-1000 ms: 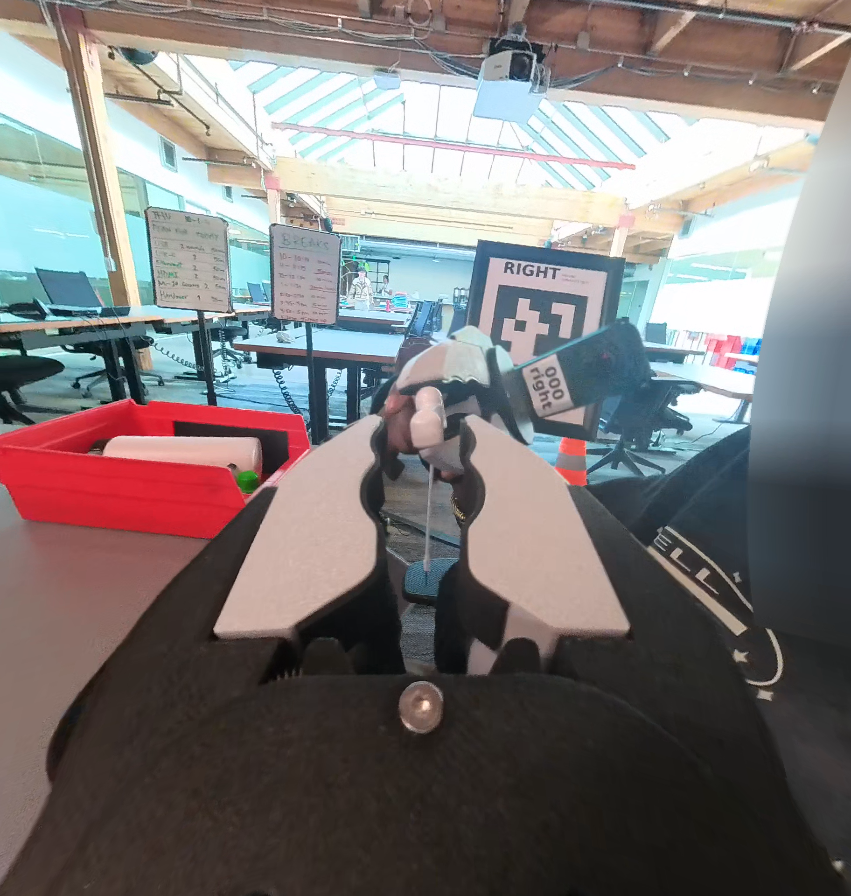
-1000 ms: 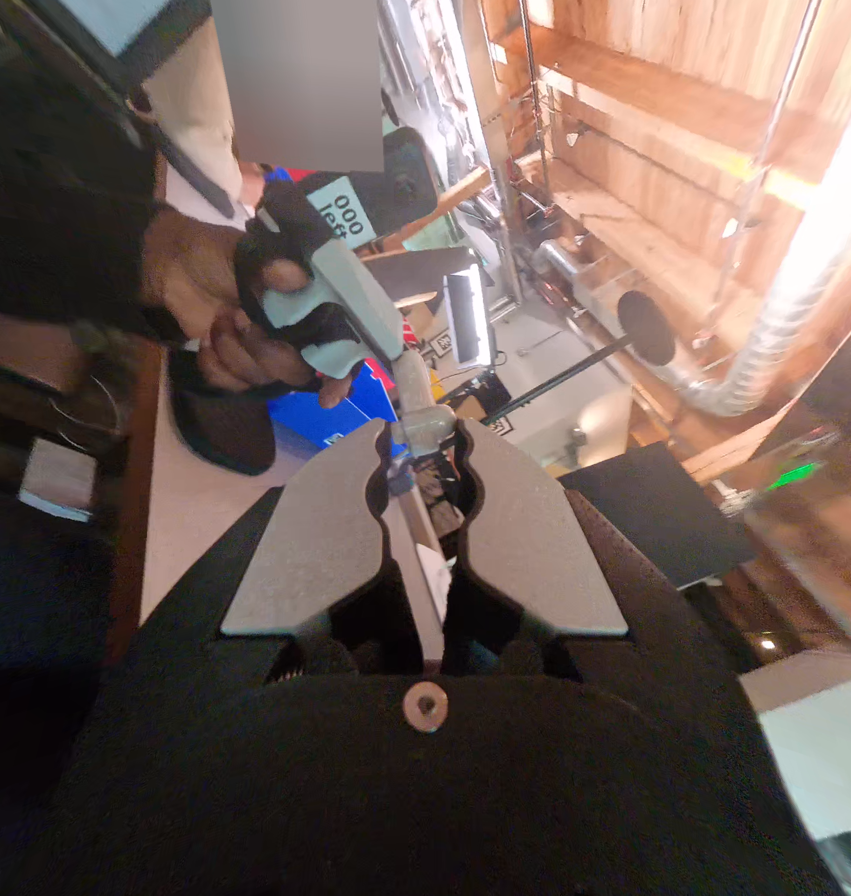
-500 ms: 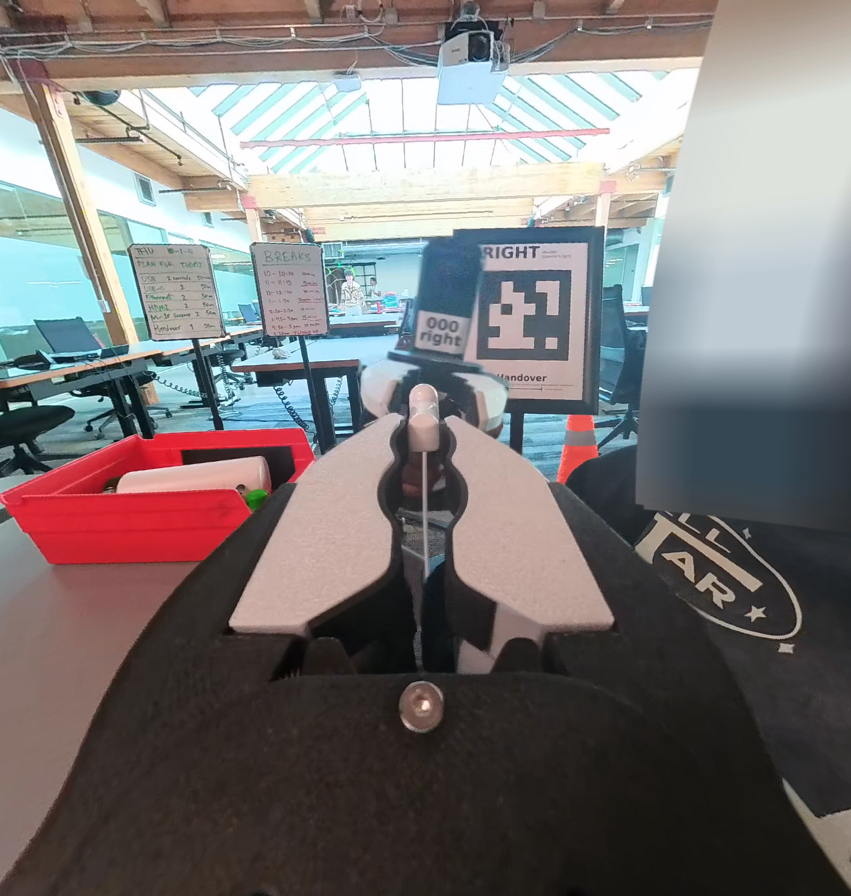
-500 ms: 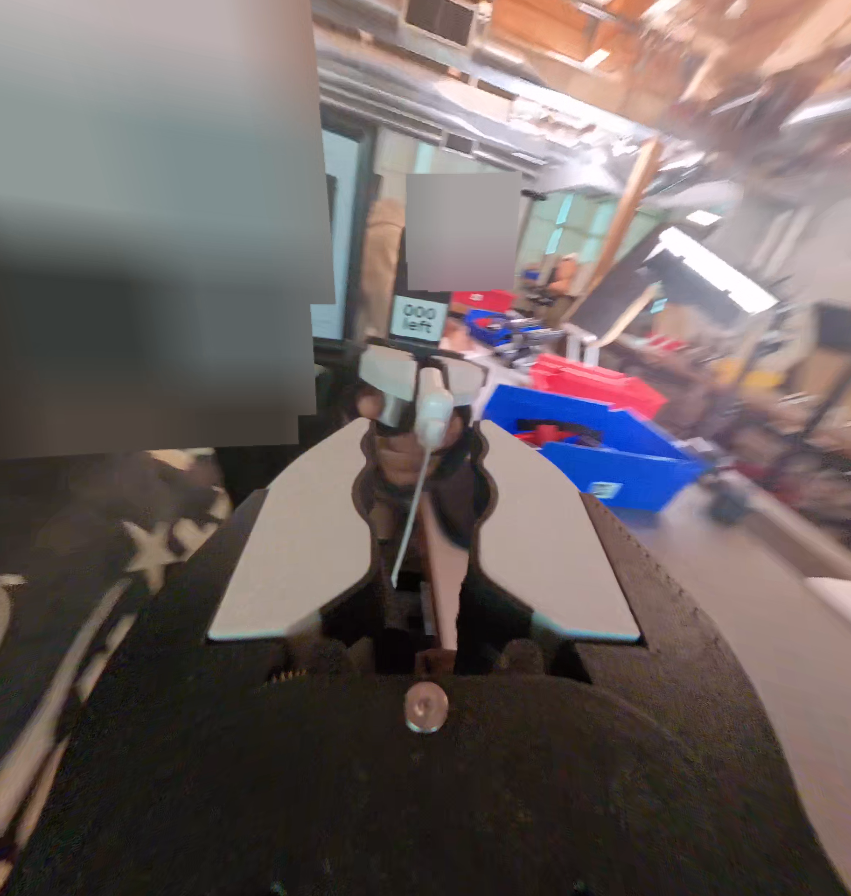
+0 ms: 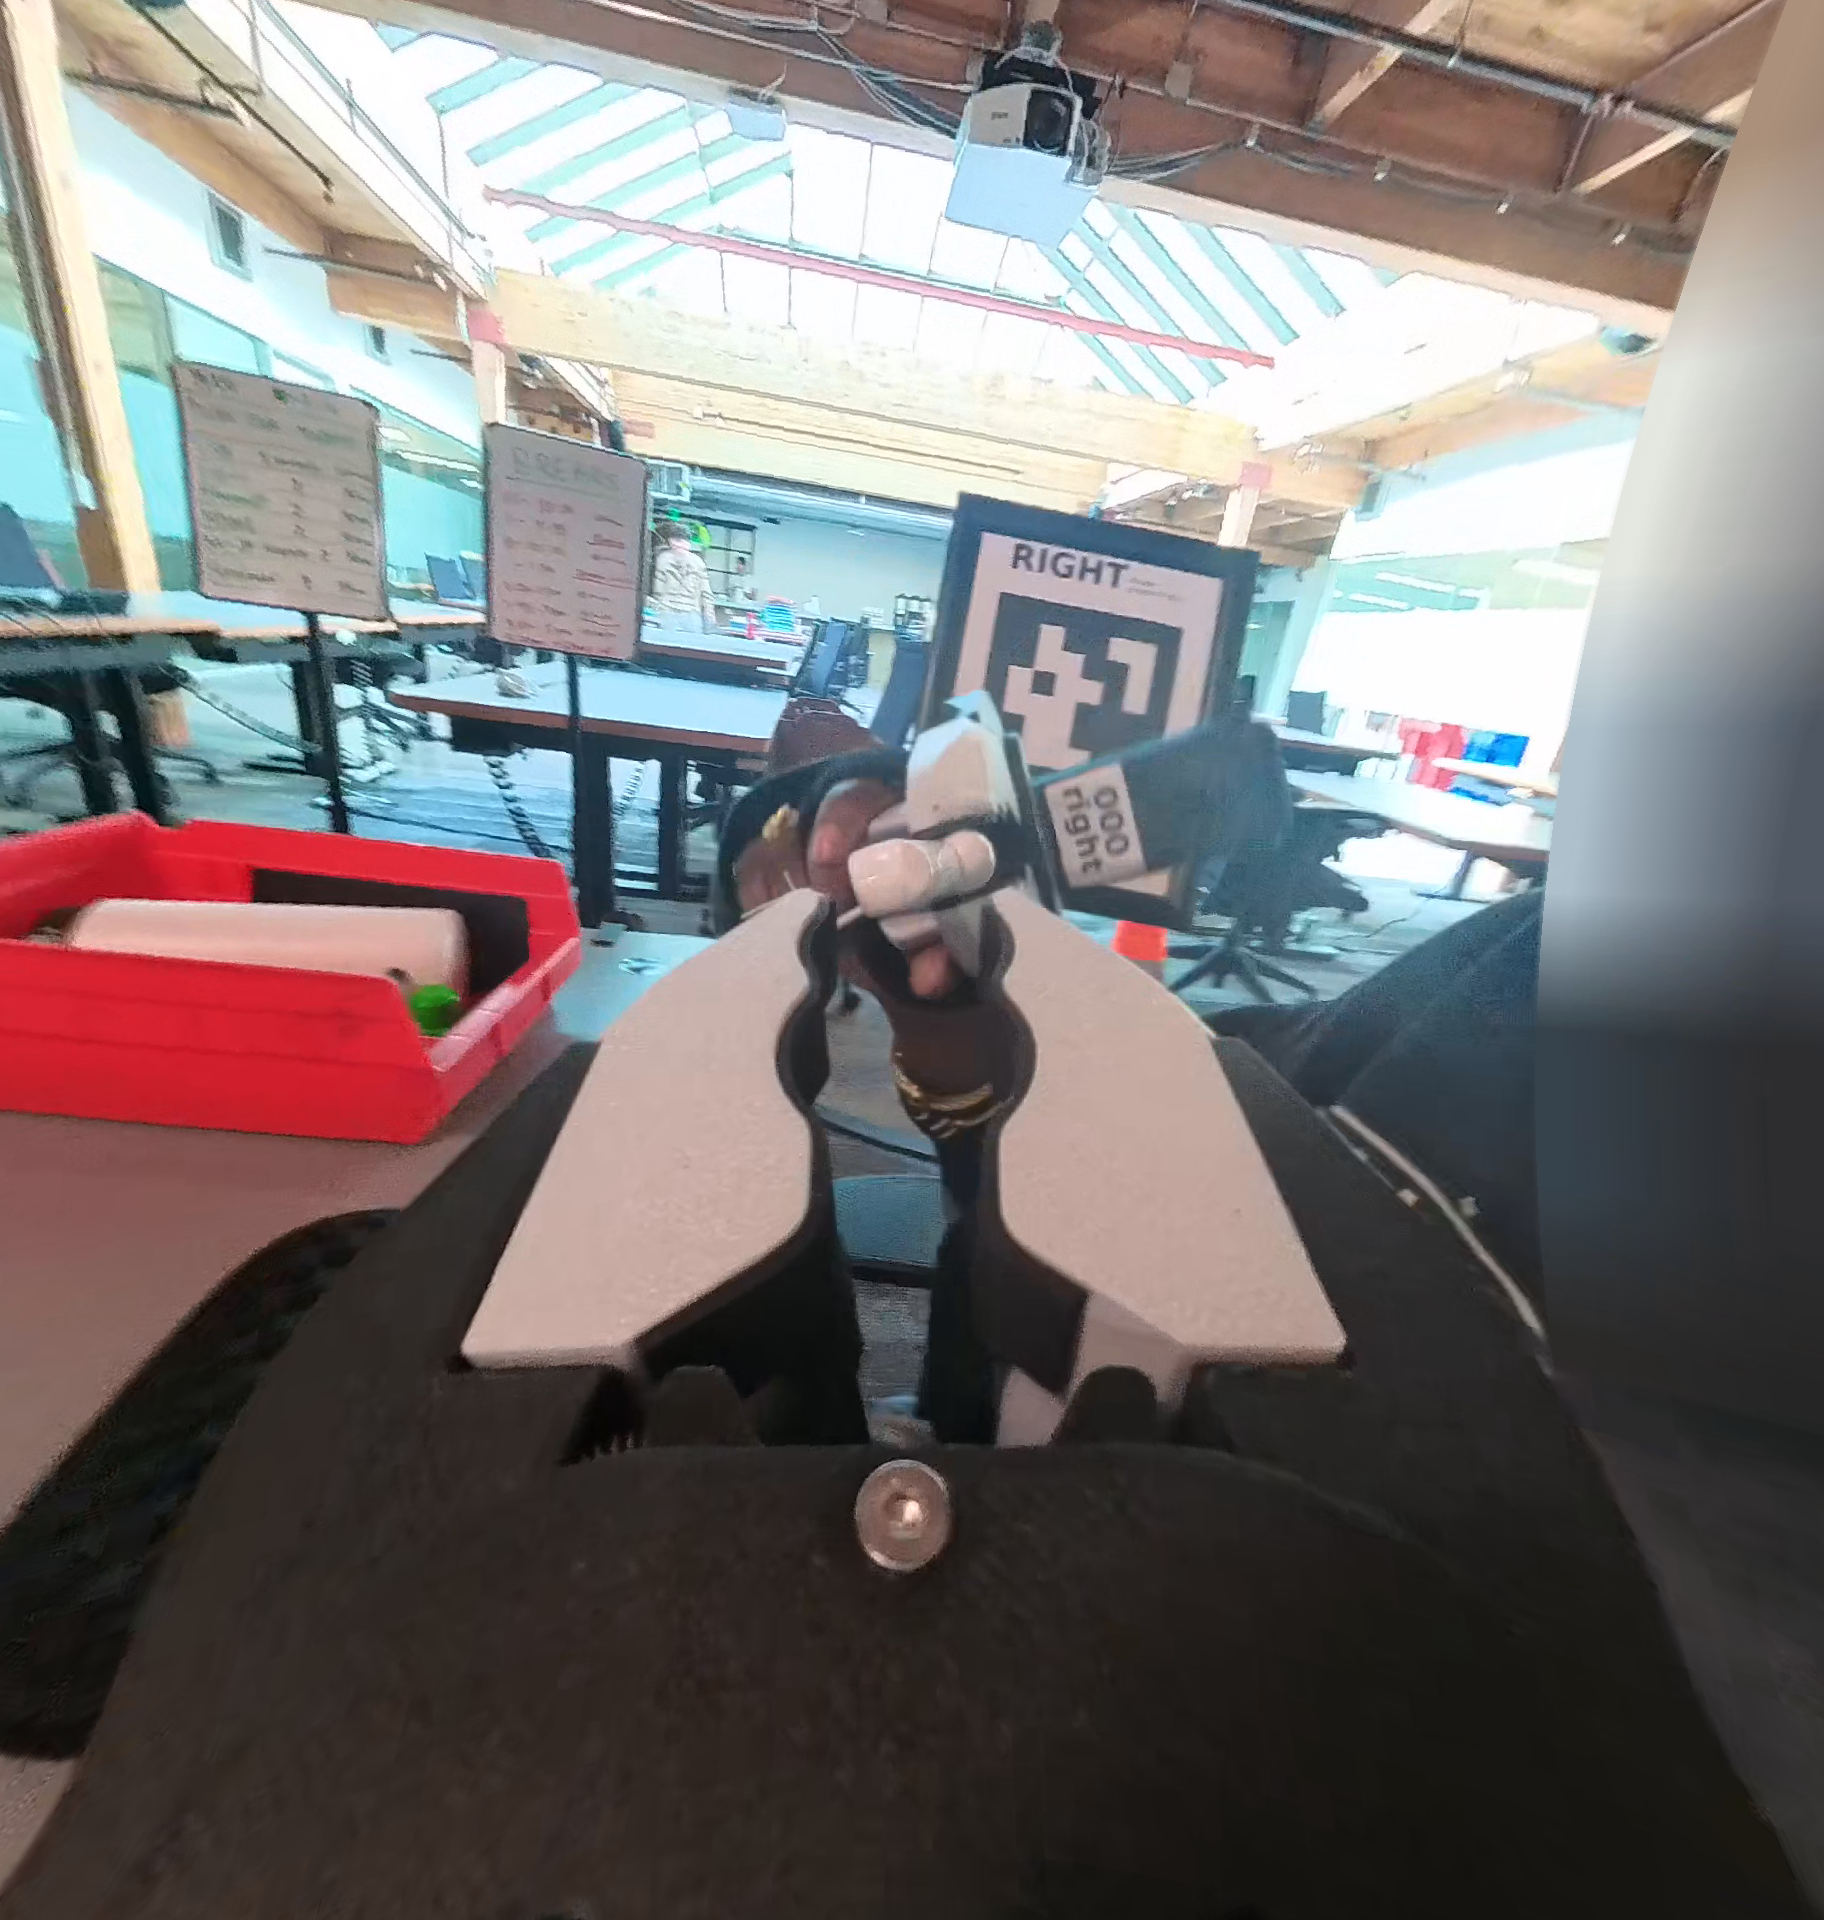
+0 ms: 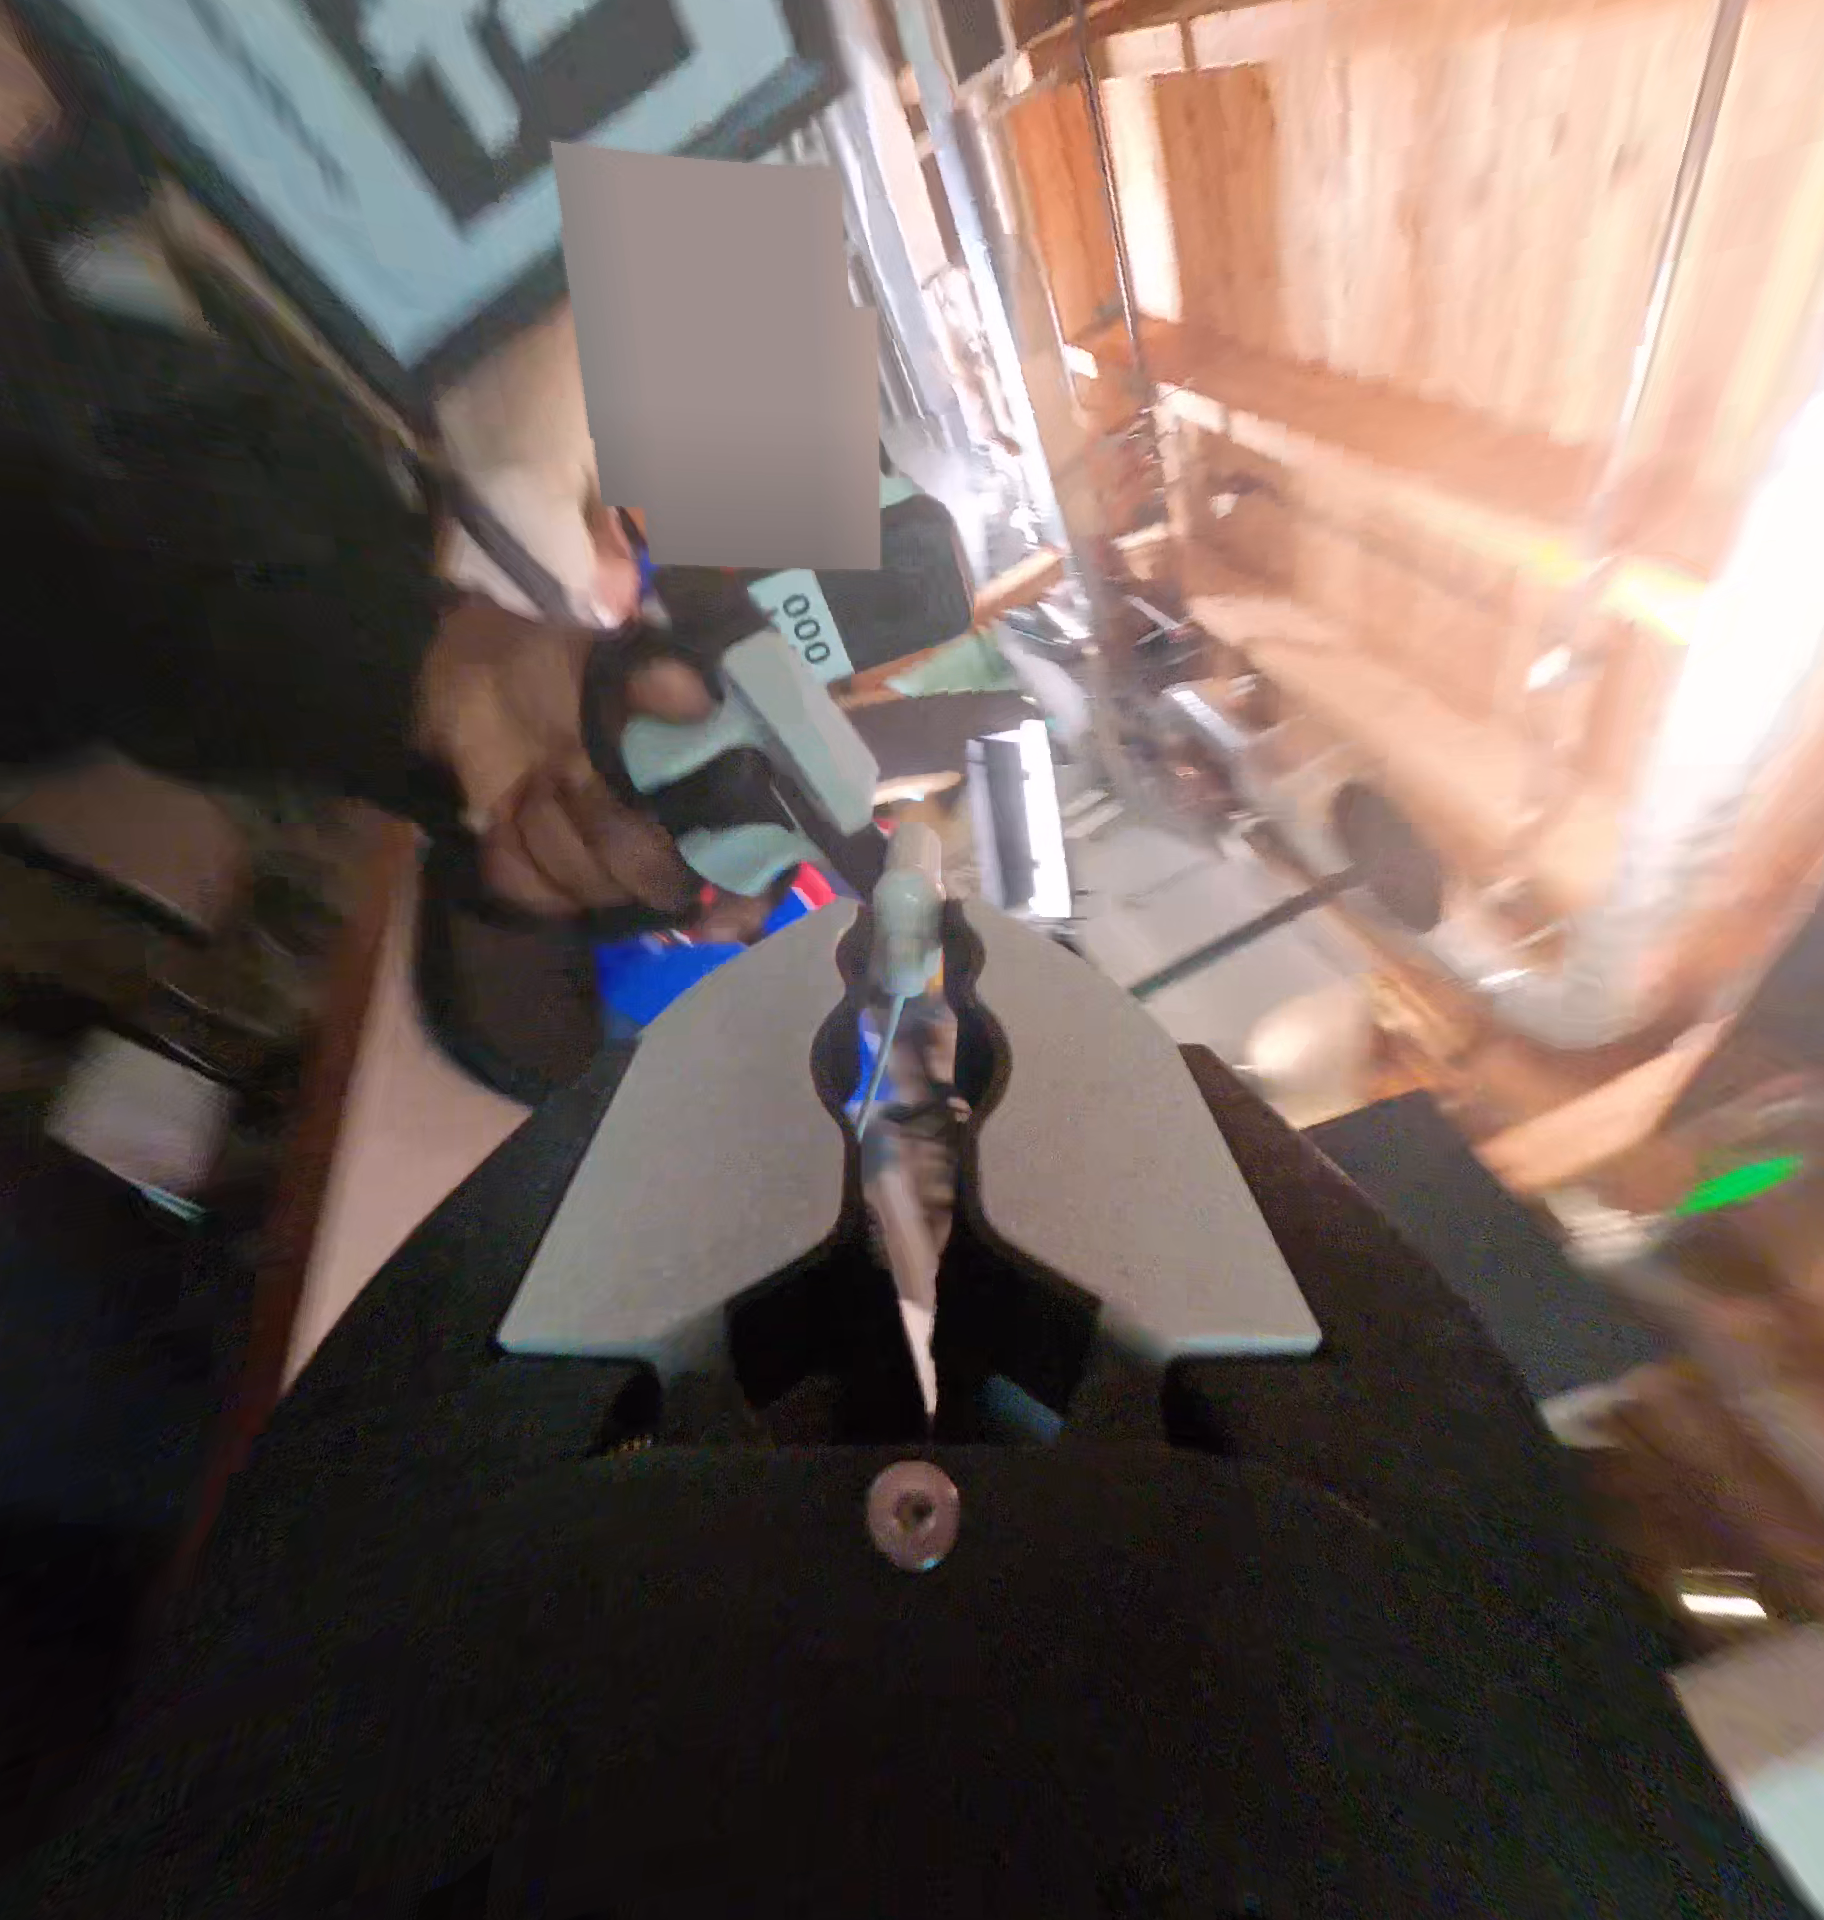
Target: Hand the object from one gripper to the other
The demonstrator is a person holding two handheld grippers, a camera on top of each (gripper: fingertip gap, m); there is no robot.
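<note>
Your right gripper [image 6: 903, 920] jaws pinch the small white object [image 6: 906, 920] at their tips, thin stem trailing back. Your left gripper [image 5: 908, 914] jaws stand apart, empty, just clear. Red bin [image 5: 264, 1049] waits on the table [image 5: 108, 1195].

Bright skylights [image 5: 887, 260] between timber beams [image 5: 866, 353] light an open office of long desks [image 5: 617, 717].

The small white plastic object with a thin wire stem [image 6: 906, 925] has passed across. The right gripper [image 6: 903, 920] now pinches it, and the left gripper [image 5: 908, 914] has spread empty.
</note>
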